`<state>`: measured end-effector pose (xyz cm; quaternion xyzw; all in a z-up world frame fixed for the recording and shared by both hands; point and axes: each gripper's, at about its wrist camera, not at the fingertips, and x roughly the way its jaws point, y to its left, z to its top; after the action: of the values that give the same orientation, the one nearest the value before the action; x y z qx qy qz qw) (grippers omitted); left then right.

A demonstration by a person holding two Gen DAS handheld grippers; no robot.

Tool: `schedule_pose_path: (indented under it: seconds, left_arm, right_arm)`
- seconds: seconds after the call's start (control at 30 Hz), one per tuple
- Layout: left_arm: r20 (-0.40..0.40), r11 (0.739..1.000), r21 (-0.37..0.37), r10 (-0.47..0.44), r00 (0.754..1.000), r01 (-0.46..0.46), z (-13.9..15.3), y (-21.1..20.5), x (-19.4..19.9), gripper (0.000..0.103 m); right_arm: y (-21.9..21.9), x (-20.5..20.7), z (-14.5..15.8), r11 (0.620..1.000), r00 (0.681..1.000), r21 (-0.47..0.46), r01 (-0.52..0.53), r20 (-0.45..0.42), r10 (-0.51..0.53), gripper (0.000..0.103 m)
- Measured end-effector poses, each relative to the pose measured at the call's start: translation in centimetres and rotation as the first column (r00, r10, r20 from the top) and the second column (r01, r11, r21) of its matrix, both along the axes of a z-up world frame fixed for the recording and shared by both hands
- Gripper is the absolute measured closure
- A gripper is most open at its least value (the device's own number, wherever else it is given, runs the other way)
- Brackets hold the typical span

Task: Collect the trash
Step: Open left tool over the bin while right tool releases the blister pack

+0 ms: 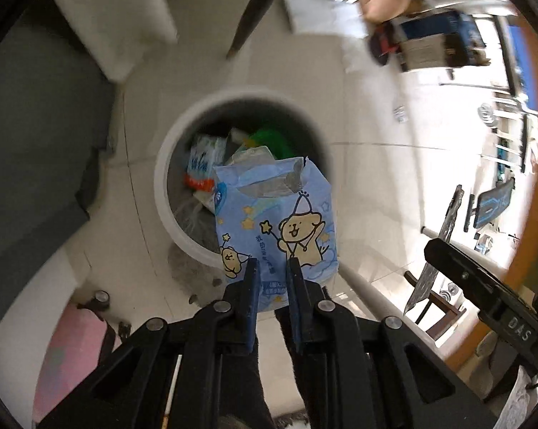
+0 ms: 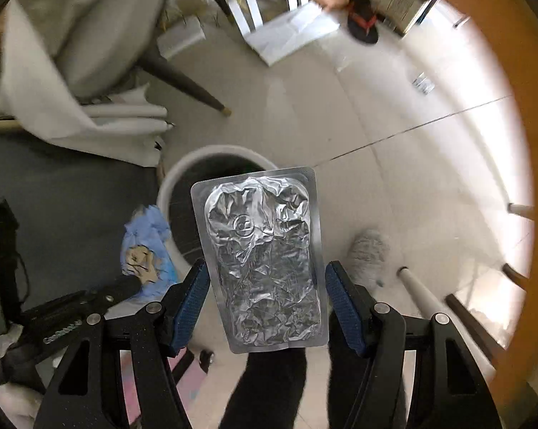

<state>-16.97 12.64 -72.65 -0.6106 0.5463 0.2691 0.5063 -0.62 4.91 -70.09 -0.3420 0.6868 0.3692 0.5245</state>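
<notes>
My left gripper (image 1: pixel 271 262) is shut on a light blue tissue packet (image 1: pixel 279 211) printed with cartoon bears, held above the near rim of a round white trash bin (image 1: pixel 161 186). The bin holds several wrappers and a green item. In the right wrist view my right gripper (image 2: pixel 267 271) holds a flat crinkled silver foil pack (image 2: pixel 265 261) by its two long edges, above the same bin (image 2: pixel 176 178). The blue packet (image 2: pixel 147 246) and the left gripper show at the left of that view.
The bin stands on a pale tiled floor (image 2: pixel 340 121). A dark chair leg (image 2: pixel 183 78) with draped white cloth (image 2: pixel 72 57) lies behind it. A grey surface (image 1: pixel 33 164) is at left, an orange frame (image 2: pixel 483 71) at right, a grey mop head (image 2: pixel 369 250) near the bin.
</notes>
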Motion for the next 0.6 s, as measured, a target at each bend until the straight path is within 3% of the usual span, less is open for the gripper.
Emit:
schedule_pose_path:
  seconds: [0.07, 0.13, 0.17, 0.2, 0.27, 0.3, 0.37, 0.47, 0.6]
  left_arm:
    - [-0.018, 1.0, -0.02, 0.013, 1.0, -0.013, -2.7, -0.1, -0.7, 0.084]
    - [-0.044, 0.999, -0.025, 0.026, 0.999, -0.027, -5.1, -0.1, -1.4, 0.05]
    - [-0.053, 0.999, -0.017, 0.031, 0.998, -0.032, -5.7, -0.1, -2.0, 0.024]
    - [-0.065, 0.999, -0.001, 0.043, 0.997, -0.043, -6.1, -0.1, -2.4, 0.014]
    - [-0.082, 0.998, 0.002, 0.059, 0.995, -0.059, -6.4, -0.3, -3.6, 0.014]
    - [-0.095, 0.998, 0.007, 0.063, 0.993, -0.063, -6.4, -0.4, -4.1, 0.01]
    - [-0.124, 0.998, 0.034, 0.055, 0.991, -0.051, -5.8, -0.4, -4.7, 0.006]
    - [-0.164, 0.994, 0.1, 0.054, 0.985, -0.038, -3.8, -0.3, -5.6, 0.006]
    - [-0.221, 0.975, 0.224, 0.061, 0.973, -0.01, 1.2, -0.1, -5.9, 0.006]
  right_arm:
    - [0.0, -0.2, -3.9, 0.999, 0.999, -0.024, 0.023, -0.047, -0.024, 0.034]
    - [-0.1, -0.5, -7.3, 0.998, 0.995, -0.046, 0.04, -0.091, -0.044, 0.034]
    - [0.0, -0.5, -8.6, 0.998, 0.993, -0.056, 0.043, -0.104, -0.048, 0.034]
    - [0.3, -0.8, -9.9, 0.997, 0.992, -0.057, 0.047, -0.117, -0.053, 0.034]
    - [0.5, -1.2, -11.7, 0.997, 0.987, -0.074, 0.026, -0.155, -0.037, 0.028]
    - [0.3, -1.3, -12.2, 0.997, 0.986, -0.08, 0.019, -0.161, -0.031, 0.015]
    - [0.8, -1.6, -12.8, 0.996, 0.986, -0.086, -0.003, -0.165, -0.011, 0.002]
    - [1.3, -1.7, -11.8, 0.994, 0.991, -0.096, -0.043, -0.131, 0.03, 0.002]
    - [1.5, -2.0, -8.8, 0.99, 0.994, -0.095, -0.1, -0.052, 0.096, 0.002]
